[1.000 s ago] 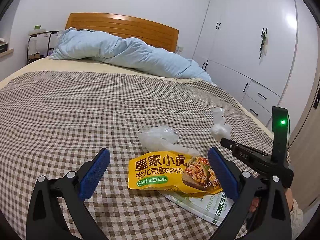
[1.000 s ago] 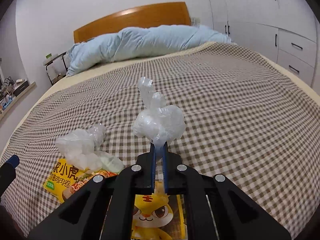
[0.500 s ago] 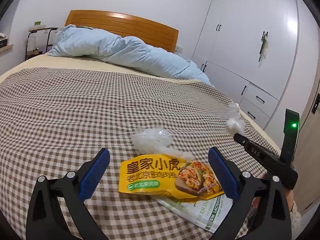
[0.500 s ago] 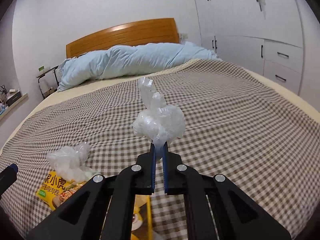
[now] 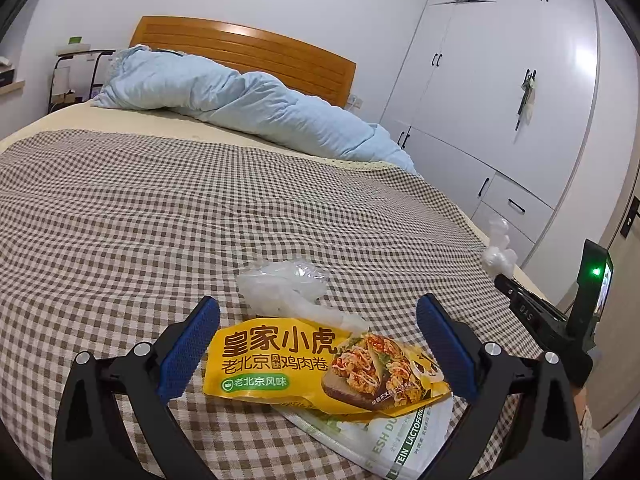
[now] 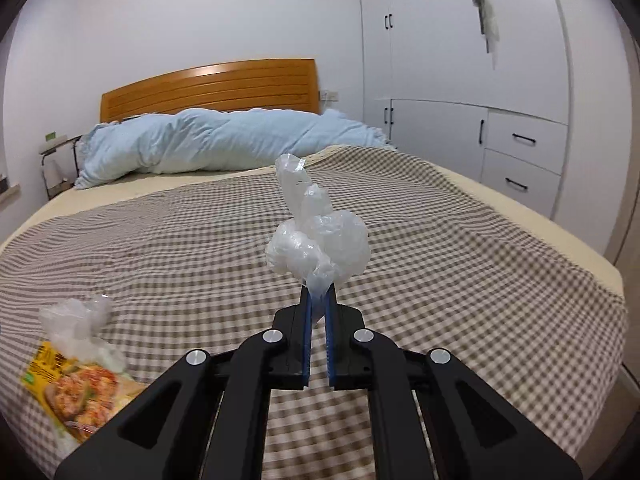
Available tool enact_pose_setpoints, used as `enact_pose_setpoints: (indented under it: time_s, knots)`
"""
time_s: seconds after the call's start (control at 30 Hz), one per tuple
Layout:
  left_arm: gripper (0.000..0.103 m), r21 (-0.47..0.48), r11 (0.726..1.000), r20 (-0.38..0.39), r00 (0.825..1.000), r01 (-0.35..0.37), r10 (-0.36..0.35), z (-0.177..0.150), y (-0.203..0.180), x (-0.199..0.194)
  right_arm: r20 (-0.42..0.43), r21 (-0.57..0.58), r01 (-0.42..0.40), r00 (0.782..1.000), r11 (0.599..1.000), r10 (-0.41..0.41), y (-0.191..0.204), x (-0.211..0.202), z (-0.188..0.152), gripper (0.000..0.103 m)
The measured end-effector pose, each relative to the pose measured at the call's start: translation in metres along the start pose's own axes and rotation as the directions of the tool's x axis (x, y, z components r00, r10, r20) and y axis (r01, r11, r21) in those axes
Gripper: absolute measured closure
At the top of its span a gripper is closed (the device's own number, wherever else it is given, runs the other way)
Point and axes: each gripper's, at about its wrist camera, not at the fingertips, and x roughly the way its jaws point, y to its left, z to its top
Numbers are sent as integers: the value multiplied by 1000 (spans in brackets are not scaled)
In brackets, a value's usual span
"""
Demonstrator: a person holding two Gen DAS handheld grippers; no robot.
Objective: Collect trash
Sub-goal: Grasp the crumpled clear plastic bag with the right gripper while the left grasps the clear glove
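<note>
My right gripper [image 6: 317,300] is shut on a crumpled clear plastic bag [image 6: 318,240], held up above the checked bedspread; the same bag [image 5: 498,254] and gripper [image 5: 505,280] show at the right edge of the left wrist view. My left gripper [image 5: 318,334] stands open just over a yellow snack wrapper [image 5: 304,364] that lies between its blue pads without touching them. Under the wrapper lies a white-and-green packet [image 5: 396,436]. Behind it rests a second crumpled clear plastic bag [image 5: 286,286]. In the right wrist view that wrapper [image 6: 76,392] and bag [image 6: 76,322] sit at lower left.
The checked bedspread [image 5: 120,220] covers a bed with a rolled light-blue duvet [image 5: 240,100] and a wooden headboard [image 5: 248,52]. White wardrobes and drawers [image 6: 520,140] stand along the right side. A small rack [image 5: 72,76] stands at the bed's far left.
The right gripper has carried its plastic bag to the right, away from the wrapper pile, and swung toward the wardrobes. The left gripper has stayed open over the yellow wrapper.
</note>
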Motion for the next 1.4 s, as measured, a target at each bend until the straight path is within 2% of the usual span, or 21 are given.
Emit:
enact_pose_setpoints:
  time_s: [0.2,0.53,0.8,0.97,1.07,1.17,1.3,1.4]
  knots:
    - [8,4,1000,1,1000,1,-1,0,-4,2,23,-57,63,998,996,-62,-7,3,-7,97]
    - [8,2,1000,-12,1000,-13,13,-3,-4,7,9,-67,68,998,995,-67,-9,8,-15,97]
    - [8,-25,1000,-32,999,-3,2,-6,-4,15,-54,10,56,997,998,-56,-25,22,-20,97]
    - [8,-6,1000,-49,999,6,-6,-12,-21,24,-48,15,61,997,998,-60,-25,21,-18,97]
    - [8,39,999,-71,997,-36,39,-12,-30,33,-37,13,60,998,998,-59,-25,19,-18,97]
    - [8,89,992,-126,986,-94,105,-4,-33,51,-33,22,54,998,998,-54,-27,17,-19,97]
    - [8,118,976,-182,962,-184,204,14,-25,74,-34,24,53,998,998,-53,-27,17,-19,97]
    - [9,81,979,-268,942,-189,204,24,-10,94,-36,21,55,998,998,-55,-26,16,-20,97]
